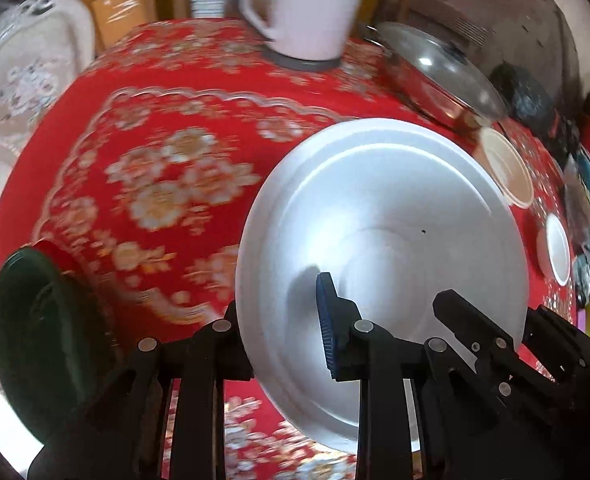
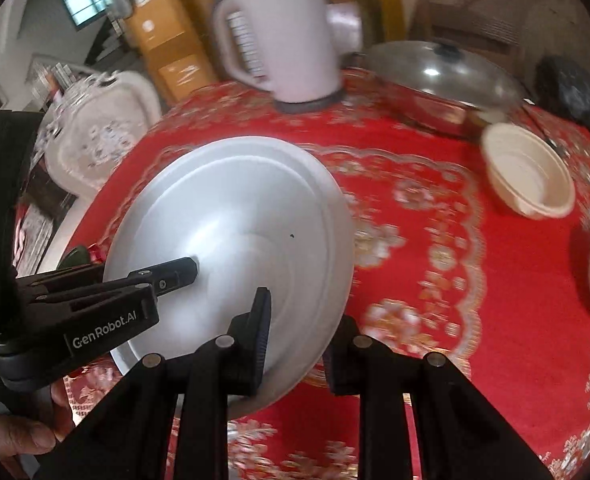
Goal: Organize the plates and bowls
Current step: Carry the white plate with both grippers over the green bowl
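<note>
Left wrist view: one white plate [image 1: 383, 216], tilted above the red tablecloth [image 1: 143, 128], pinched at its rim by the left gripper [image 1: 283, 320] and, at the opposite edge, by the right gripper [image 2: 299, 332]. Two pale bowls [image 2: 529, 172] on the cloth. One dark green dish [image 1: 43, 320], possibly a plate. One white kettle [image 2: 279, 36]; one lidded steel pan [image 2: 439, 80].
</note>
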The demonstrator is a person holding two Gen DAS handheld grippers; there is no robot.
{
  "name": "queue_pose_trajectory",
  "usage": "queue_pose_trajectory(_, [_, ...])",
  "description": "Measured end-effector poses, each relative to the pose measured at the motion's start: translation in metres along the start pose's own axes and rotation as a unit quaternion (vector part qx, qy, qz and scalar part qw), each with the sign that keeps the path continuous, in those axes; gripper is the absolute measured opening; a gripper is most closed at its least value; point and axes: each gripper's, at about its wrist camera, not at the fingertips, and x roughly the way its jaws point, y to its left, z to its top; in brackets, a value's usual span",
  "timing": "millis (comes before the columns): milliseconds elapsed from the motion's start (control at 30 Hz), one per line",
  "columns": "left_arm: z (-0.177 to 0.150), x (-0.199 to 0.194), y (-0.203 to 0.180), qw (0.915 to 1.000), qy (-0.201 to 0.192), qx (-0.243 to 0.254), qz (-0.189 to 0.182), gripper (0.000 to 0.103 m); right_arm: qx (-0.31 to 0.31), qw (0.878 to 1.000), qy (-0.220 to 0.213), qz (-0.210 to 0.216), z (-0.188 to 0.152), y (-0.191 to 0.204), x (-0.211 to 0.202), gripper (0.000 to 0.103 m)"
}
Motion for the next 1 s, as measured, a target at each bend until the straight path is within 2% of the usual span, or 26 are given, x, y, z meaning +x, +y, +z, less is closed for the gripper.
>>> queue_pose_trajectory(567, [-0.023, -0.044, 0.106, 0.9955, -0.018, -0.087, 0.034, 0.023, -0.107, 0.993, 0.021, 0.046, 0.019, 0.110, 0.029, 0.025])
queue_pose_trajectory(1000, [-0.042, -0.061, 0.160, 0.9889, -0.022, -0.136, 0.054, 0.023, -0.158, 0.984, 0.037, 0.072, 0.018, 0.163, 0.045, 0.025])
